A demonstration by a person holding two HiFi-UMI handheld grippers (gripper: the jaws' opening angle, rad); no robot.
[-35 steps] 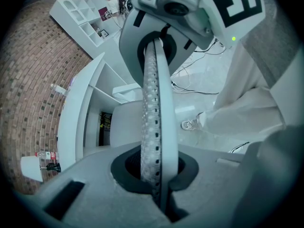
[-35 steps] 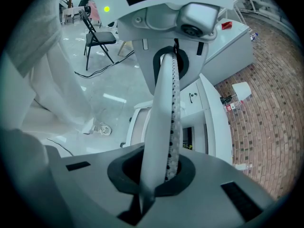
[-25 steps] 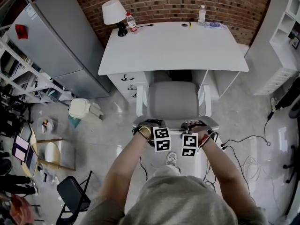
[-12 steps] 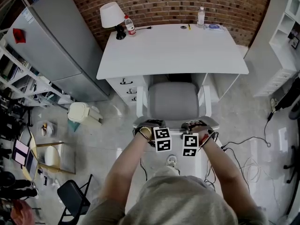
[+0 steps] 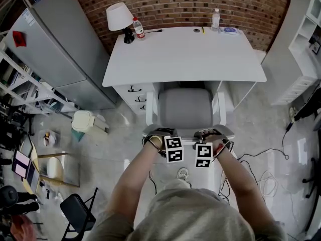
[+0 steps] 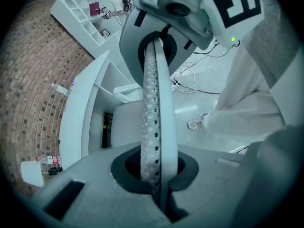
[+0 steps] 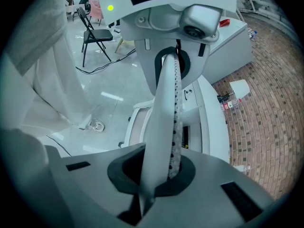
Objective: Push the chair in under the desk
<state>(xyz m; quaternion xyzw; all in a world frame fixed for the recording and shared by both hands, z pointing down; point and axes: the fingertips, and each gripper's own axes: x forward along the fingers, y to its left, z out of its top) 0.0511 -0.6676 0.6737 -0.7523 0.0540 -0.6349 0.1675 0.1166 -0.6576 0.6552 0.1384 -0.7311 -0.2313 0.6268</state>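
The left arm (image 5: 129,187) and right arm (image 5: 242,185) reach forward and down, drawing inward so the wrists come close together. The left gripper (image 5: 160,139) and right gripper (image 5: 209,138) sit side by side, marker cubes facing up. Each gripper's jaws are pressed together with nothing between them.

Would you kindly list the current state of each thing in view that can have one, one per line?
chair: seat front at the edge of the desk, most of it out
desk drawers: shut
left gripper: shut, empty
right gripper: shut, empty
lamp: upright
red-labelled bottle: upright, capped
clear bottle: upright
folding chair: unfolded
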